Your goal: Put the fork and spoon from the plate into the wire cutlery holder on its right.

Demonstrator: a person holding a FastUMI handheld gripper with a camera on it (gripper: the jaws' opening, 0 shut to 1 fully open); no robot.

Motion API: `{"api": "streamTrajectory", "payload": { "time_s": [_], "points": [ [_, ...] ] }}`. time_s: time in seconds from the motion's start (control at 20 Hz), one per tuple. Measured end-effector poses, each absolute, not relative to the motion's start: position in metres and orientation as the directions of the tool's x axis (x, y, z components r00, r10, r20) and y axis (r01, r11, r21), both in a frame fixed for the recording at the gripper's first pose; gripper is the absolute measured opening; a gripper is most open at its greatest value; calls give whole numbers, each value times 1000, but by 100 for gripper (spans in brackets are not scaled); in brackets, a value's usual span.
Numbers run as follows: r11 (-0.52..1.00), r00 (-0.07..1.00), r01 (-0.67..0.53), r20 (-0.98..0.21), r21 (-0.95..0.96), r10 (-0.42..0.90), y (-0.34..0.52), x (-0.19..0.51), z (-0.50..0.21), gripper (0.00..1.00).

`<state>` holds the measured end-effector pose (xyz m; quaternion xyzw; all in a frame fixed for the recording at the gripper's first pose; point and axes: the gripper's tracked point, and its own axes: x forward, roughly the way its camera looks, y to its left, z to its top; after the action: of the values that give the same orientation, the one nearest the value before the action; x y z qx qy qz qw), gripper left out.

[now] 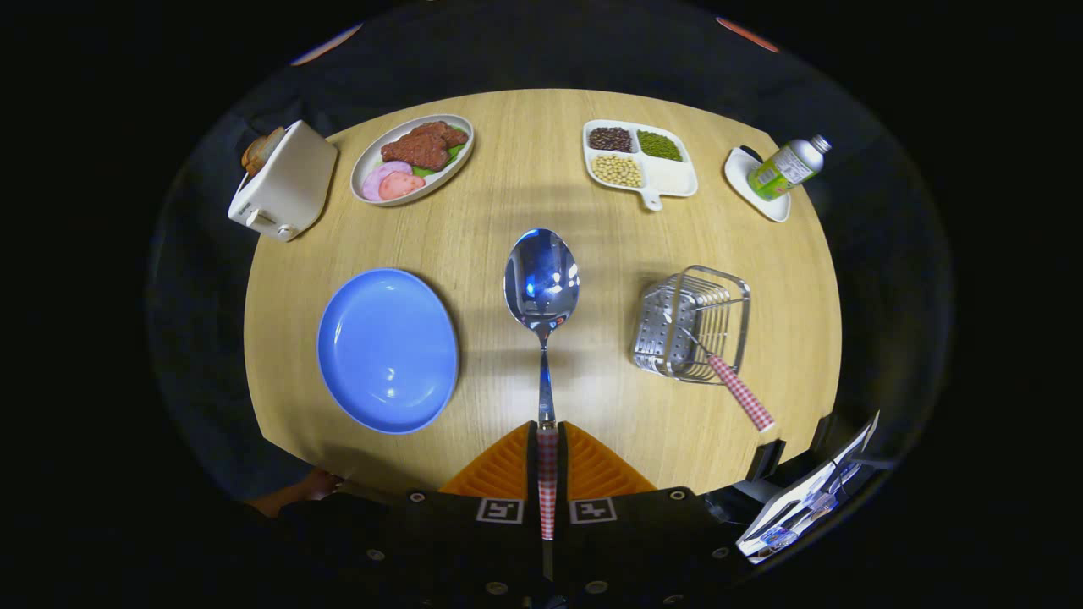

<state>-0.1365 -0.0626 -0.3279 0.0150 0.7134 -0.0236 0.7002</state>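
Gripper view: my gripper [547, 444] is clenched on the spoon [541, 283], raised mid-table between plate [387, 349] and holder [694, 321]. Fork [738, 389] leans out there; I could knock it going in.

No wording is showing clearly enough to read: the label on the bottle [784, 168] lying far ahead and to the right of the fingers is appearing too small and blurred, and the two square black-and-white markers [499, 510] on the gripper body are carrying patterns, not letters.
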Motion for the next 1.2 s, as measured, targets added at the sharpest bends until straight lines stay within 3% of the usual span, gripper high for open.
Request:
{"api": "streamTrajectory", "payload": {
  "time_s": [0.5,1.2],
  "points": [
    [995,-145,92,-989,-33,-20,-151,-153,-312,6],
    [995,-514,73,-852,71,98,-168,-153,-337,7]
  ]
}}
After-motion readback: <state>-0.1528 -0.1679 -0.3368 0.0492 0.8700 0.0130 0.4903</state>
